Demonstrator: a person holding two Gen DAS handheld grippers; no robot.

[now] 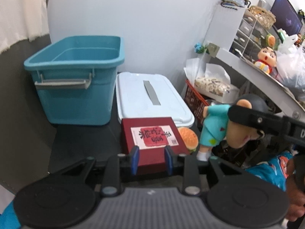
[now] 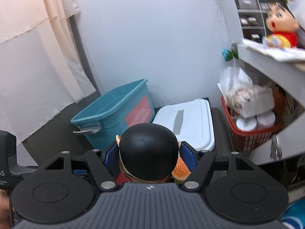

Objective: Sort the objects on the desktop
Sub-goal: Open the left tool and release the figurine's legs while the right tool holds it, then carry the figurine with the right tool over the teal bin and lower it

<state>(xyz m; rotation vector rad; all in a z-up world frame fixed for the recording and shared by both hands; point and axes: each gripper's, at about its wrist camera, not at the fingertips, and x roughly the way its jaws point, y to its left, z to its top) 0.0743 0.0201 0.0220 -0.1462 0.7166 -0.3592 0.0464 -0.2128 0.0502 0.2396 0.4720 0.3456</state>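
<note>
The right gripper point(image 2: 149, 153) was clamped on a doll point(image 1: 219, 126), its blue pads point(image 2: 187, 155) pressed against either side of the black-haired head just under the ears. In the left wrist view the doll hung tilted, head toward the right gripper, its teal-clothed body and white-socked foot slanting down toward the table point(image 1: 80, 143). Whether the foot touched the table was hard to tell.

The left gripper point(image 1: 151, 161) stood with its fingers apart, holding nothing. Between the blue fingertips point(image 1: 135, 158) showed the near edge of a red box point(image 1: 152, 139), which lay flat on the table with a white-and-red label facing up; the fingers seemed to sit just short of it rather than around it.

A toy burger point(image 1: 187, 138) lay just beside the box's right edge, between the box and the doll's legs. Behind the box lay a white lid point(image 1: 148, 97), and left of it stood a blue bin point(image 1: 76, 84) with a grey handle, open at the top.
</note>
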